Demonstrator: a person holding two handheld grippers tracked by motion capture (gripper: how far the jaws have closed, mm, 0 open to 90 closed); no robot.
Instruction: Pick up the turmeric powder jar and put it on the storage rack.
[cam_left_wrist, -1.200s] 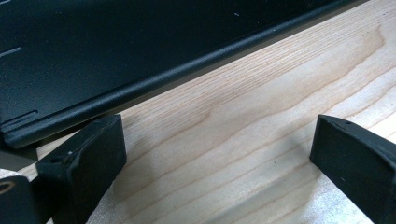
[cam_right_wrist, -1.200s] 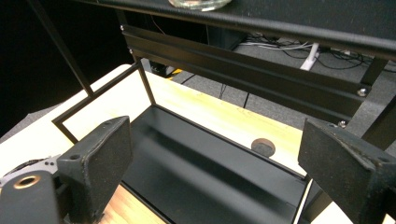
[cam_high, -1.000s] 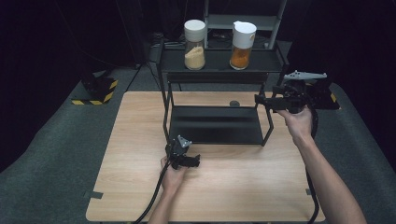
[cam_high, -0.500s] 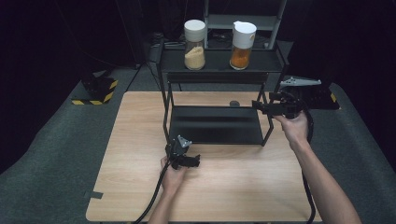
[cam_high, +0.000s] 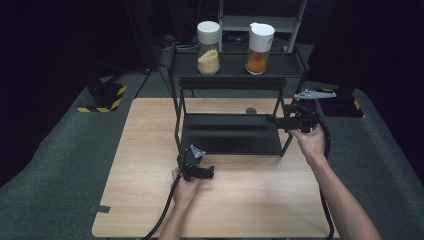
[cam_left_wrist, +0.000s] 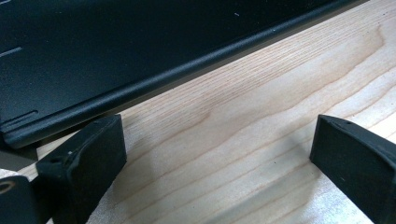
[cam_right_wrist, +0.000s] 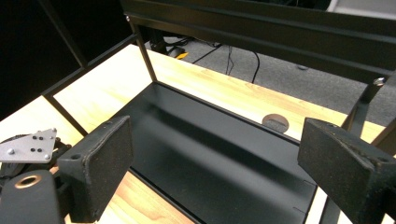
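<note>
The right tongs (cam_high: 274, 119), held in the person's right hand (cam_high: 310, 142), stand with their jaws wide apart and nothing between them; in the right gripper view the two black pads (cam_right_wrist: 100, 163) frame the bare lower shelf (cam_right_wrist: 219, 158) of the black rack (cam_high: 235, 85). These tongs sit at the rack's right end, level with the right posts and pointing inward over the lower shelf, above it and not touching it. The left tongs (cam_high: 207, 172), held in the left hand (cam_high: 185, 187), are likewise open and empty; in the left gripper view their pads (cam_left_wrist: 88, 158) lie low over the wood grain of the desk (cam_left_wrist: 261, 116), just in front of the front rim of the rack's lower shelf (cam_left_wrist: 116, 88). Seen from the high view, the left tongs rest near the rack's front left corner, well apart from the right tongs. On the rack's upper shelf (cam_high: 285, 67) stand two upright jars: one with a pale, sandy filling (cam_high: 208, 42) at the left and one with an orange filling (cam_high: 259, 42) at the right, near each other but not touching. A round hole (cam_high: 251, 110) marks the desk behind the rack. Grey carpeted floor (cam_high: 60, 145) surrounds the desk, and a block with yellow and black stripes (cam_high: 105, 97) lies on it at the left.
</note>
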